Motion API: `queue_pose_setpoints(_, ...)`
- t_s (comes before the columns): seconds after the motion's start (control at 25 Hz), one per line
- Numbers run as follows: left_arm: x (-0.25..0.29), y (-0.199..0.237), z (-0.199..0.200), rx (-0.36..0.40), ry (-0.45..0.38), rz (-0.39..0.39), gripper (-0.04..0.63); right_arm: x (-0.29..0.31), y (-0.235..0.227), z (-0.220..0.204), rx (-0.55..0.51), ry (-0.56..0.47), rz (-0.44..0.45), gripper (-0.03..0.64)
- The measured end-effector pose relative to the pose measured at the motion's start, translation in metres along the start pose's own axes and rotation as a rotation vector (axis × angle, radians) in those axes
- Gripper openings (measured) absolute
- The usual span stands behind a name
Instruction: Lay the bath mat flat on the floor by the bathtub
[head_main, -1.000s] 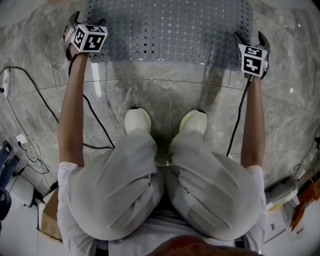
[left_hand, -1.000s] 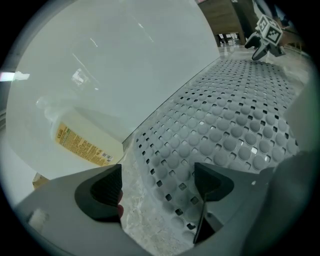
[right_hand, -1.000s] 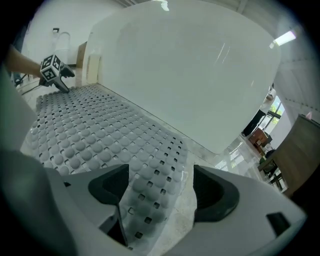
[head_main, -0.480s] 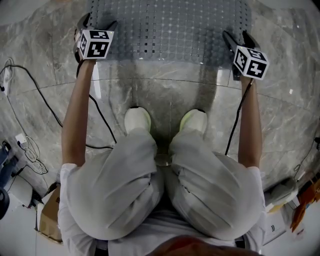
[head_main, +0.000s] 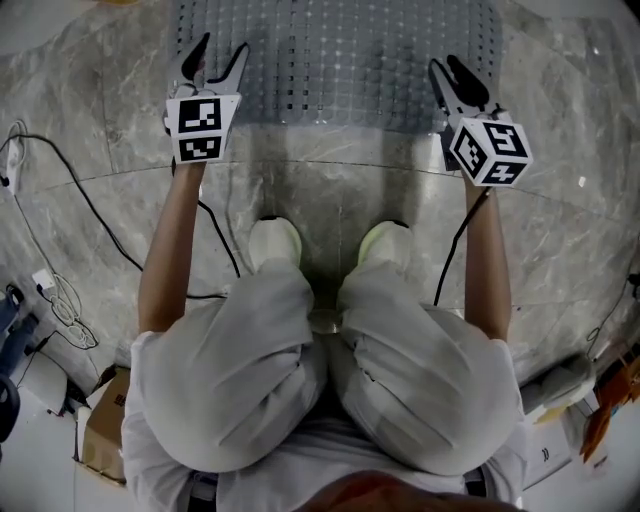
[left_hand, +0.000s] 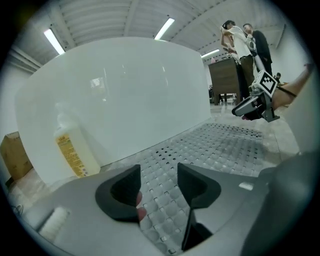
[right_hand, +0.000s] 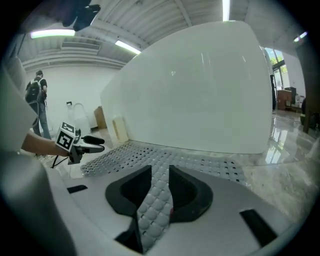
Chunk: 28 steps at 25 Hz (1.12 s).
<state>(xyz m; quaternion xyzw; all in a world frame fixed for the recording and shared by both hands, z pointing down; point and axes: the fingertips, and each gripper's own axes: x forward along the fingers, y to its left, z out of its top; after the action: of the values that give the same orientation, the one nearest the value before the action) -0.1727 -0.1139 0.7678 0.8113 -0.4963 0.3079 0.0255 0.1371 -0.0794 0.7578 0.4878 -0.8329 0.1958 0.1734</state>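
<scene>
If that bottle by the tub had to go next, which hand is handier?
Probably left: the bottle stands beside the bathtub at the left gripper's end of the mat. Its jaws have just been closing, on nothing.

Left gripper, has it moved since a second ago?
Yes. The left gripper has drawn back from the bath mat's near left corner toward the shoes; its fingers have just been closing, nothing between them.

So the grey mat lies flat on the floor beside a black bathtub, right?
Not quite: the bathtub is white, not black, as the left gripper view shows. The grey mat does lie flat on the floor beside it.
</scene>
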Motion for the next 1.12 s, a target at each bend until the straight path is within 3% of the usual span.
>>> queue_pose_setpoints(0.32, -0.04, -0.017, 0.045, -0.019, -0.139, -0.009, 0.002, -0.025, 0.039, 0.044, -0.026, -0.105, 0.033, 0.006)
queue_pose_setpoints(0.76, -0.07, -0.008, 0.152, -0.172, -0.357, -0.112, 0.0, -0.058, 0.056, 0.147, -0.178, -0.257, 0.068, 0.002)
queue_pose_setpoints(0.92, -0.08, 0.009, 0.181, -0.18, -0.364, -0.122, 0.0, -0.061, 0.054, 0.178, -0.218, -0.271, 0.066, 0.0)
queue_pose_setpoints(1.04, -0.086, 0.034, 0.202, -0.124, -0.391, -0.105, 0.0, -0.063, 0.046, 0.204, -0.243, -0.288, 0.052, 0.0)
queue_pose_setpoints(1.12, -0.09, 0.047, 0.222, -0.129, -0.417, -0.095, 0.0, -0.065, 0.042, 0.225, -0.248, -0.306, 0.038, 0.0)
